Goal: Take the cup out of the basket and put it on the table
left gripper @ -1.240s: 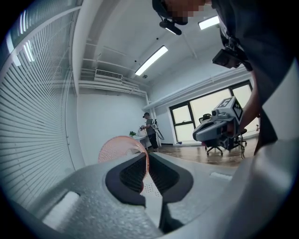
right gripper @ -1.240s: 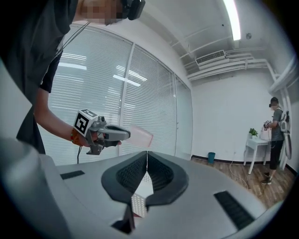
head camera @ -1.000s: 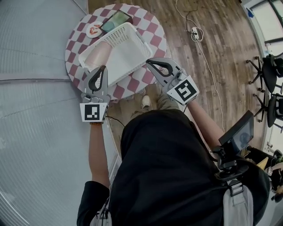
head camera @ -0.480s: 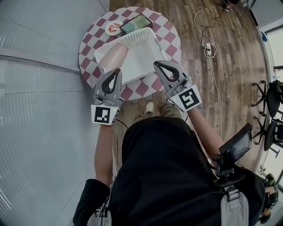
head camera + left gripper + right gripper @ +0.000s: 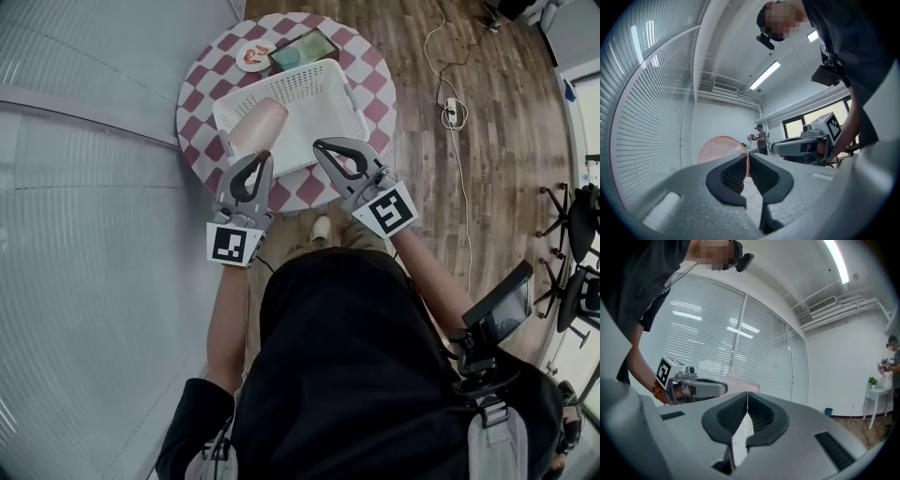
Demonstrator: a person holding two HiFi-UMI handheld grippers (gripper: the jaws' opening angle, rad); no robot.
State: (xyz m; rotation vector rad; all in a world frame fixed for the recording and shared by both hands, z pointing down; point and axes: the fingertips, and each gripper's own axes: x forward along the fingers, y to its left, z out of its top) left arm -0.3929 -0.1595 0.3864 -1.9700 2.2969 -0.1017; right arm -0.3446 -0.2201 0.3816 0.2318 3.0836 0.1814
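Head view. Round table with red-and-white checked cloth (image 5: pixel 199 82). White perforated plastic basket (image 5: pixel 354 105) sits across the middle of it. Pale pink cup (image 5: pixel 255 127) lies on its side inside the basket, at the end nearest the table's left edge. Small round plate with a red mark (image 5: pixel 253 55) and a dark flat rectangle with a green face (image 5: pixel 305 47) lie at the far edge, outside the basket. Left gripper (image 5: pixel 265 158) hangs over the near edge with its tip just short of the cup. Right gripper (image 5: pixel 320 144) hangs over the basket's near wall. Neither looks to be in contact with the cup.

Left gripper view. My left gripper (image 5: pixel 747 158) has its jaws drawn together, nothing clamped that I can make out. The cup (image 5: pixel 716 147) shows as a pink disc just behind them. The right gripper (image 5: pixel 773 148) is in sight to the side.

Right gripper view. My right gripper (image 5: pixel 747 397) has its jaws pressed tip to tip, empty. The basket mesh (image 5: pixel 742 433) shows below through the slot. The left gripper (image 5: pixel 723 388) is off to the side with a sliver of the cup (image 5: pixel 743 383) past it.

Progress, my reading: nothing done yet. The cup is in the basket, ungrasped. Left to do: open the jaws, take the cup, lift it over the wall, set it on bare cloth.
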